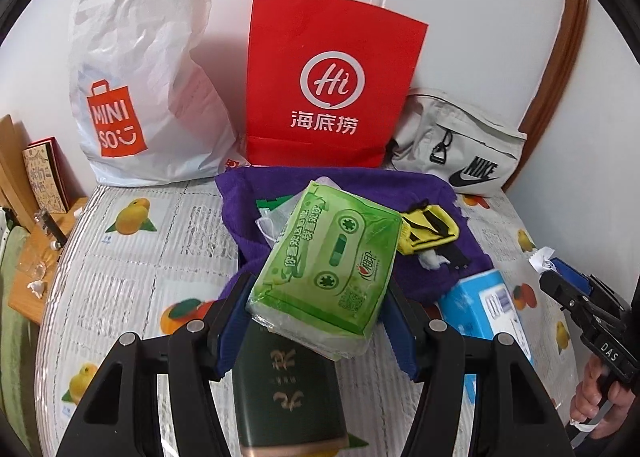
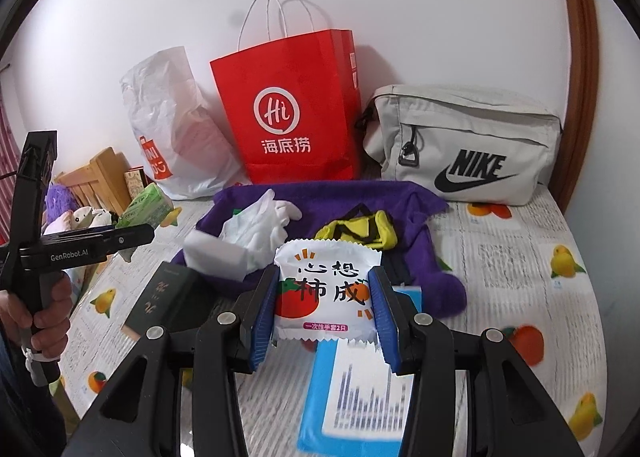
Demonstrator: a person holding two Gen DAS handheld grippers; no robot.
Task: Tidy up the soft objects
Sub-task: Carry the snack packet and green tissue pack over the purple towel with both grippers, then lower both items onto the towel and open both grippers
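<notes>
The purple cloth (image 2: pixel 420 277) is the landmark, spread on the bed with the red bag (image 2: pixel 296 113) just behind it. It is the biggest soft thing: limp, likely to sag and drape, so it looks best gathered at an edge or corner. Its long side runs left to right across the bed.

The tissue pack (image 1: pixel 332 265) is above the cloth's near-left edge, clamped in the left gripper (image 1: pixel 320 321), pads pressing its two long sides. It looks light and squashy with a slick film wrap, so a grip across the middle seems safest; here the hold sits at the near end. Its long axis points away from the camera, tilted up toward the red bag.

The sachet (image 2: pixel 326 293) hangs over the cloth's near edge, pinched by the right gripper (image 2: pixel 326 305) on its left and right edges. Flat, very light, crinkly; it would probably buckle if squeezed harder. It stands face-on, print upright, top seam toward the cloth.

On the cloth lie white gloves (image 2: pixel 260 233) at the left and a small yellow item (image 2: pixel 360 235) toward the right, both floppy.
</notes>
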